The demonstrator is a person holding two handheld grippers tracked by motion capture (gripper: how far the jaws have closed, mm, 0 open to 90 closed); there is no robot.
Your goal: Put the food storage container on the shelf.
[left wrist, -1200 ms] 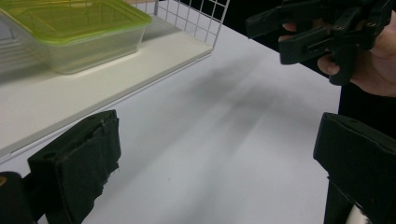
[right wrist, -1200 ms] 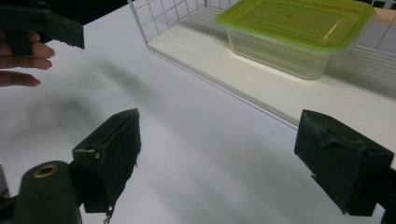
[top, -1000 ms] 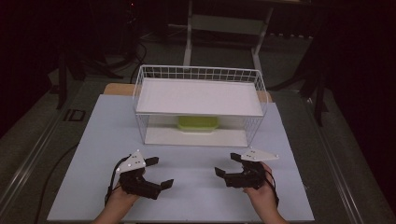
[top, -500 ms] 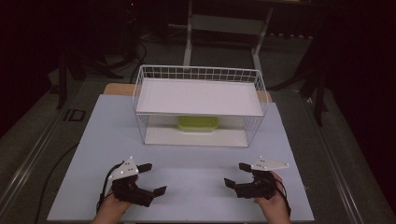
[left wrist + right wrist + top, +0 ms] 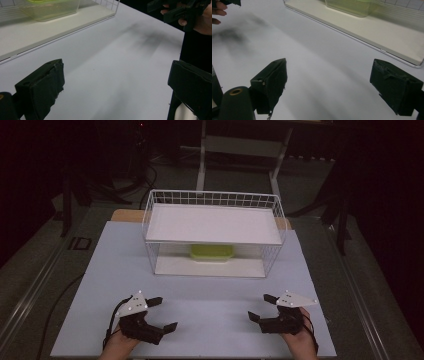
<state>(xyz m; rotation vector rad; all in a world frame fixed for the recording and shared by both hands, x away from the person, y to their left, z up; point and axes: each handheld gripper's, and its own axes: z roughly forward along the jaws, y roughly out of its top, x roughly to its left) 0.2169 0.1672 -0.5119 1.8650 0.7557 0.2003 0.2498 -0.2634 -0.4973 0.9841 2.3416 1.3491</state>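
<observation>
A white wire rack (image 5: 212, 232) with an upper shelf stands at the back of the table. Under that shelf, on the rack's base board, sits a clear yellow-green lidded container (image 5: 211, 252) (image 5: 50, 8) (image 5: 349, 6). My left gripper (image 5: 162, 314) (image 5: 115, 82) is open near the table's front left edge, nothing between its jaws. My right gripper (image 5: 261, 307) (image 5: 332, 85) is open near the front right edge, also holding nothing. Both stand well short of the rack, their jaws angled toward the table's middle.
The table is covered by a white sheet (image 5: 210, 295), bare between the grippers and the rack. Dark floor, cables and a metal stand surround the table. In the left gripper view the other hand and its gripper (image 5: 185, 12) show at the top right.
Both grippers have drawn back toward the table's front edge and a little farther apart. The rack and container have not moved.
</observation>
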